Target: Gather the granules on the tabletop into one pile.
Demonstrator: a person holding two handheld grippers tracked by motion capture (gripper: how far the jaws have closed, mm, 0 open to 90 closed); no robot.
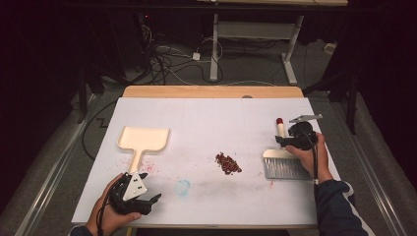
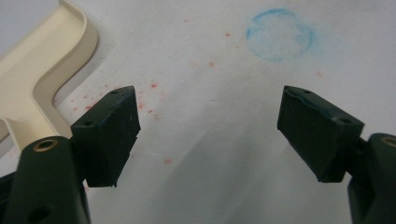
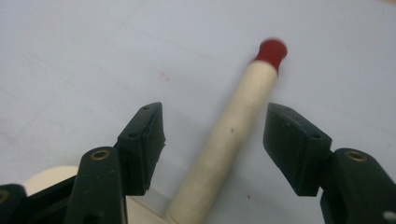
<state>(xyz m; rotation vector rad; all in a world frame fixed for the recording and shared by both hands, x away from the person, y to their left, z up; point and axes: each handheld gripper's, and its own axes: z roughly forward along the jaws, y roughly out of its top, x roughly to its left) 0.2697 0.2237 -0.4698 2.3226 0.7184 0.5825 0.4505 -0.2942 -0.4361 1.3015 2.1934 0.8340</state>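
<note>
A cream dustpan (image 1: 143,139) lies on the white sheet at the left, its handle pointing toward my left gripper (image 1: 149,200). That gripper rests open near the front edge, with bare sheet between its pads (image 2: 112,133) and the dustpan's handle (image 2: 32,79) just off to its left. A small heap of red-brown crumbs (image 1: 227,162) sits mid-table. At the right lies a hand brush (image 1: 282,164) with grey bristles, a cream handle (image 3: 231,135) and a red tip (image 3: 272,50). My right gripper (image 1: 287,141) is open, its jaws on either side of the handle without touching it.
A faint blue ring (image 1: 182,187) and red specks mark the sheet near the left hand. The sheet covers a wooden table (image 1: 211,91); beyond it are cables and desk legs on the floor. Bare sheet lies between crumbs and dustpan.
</note>
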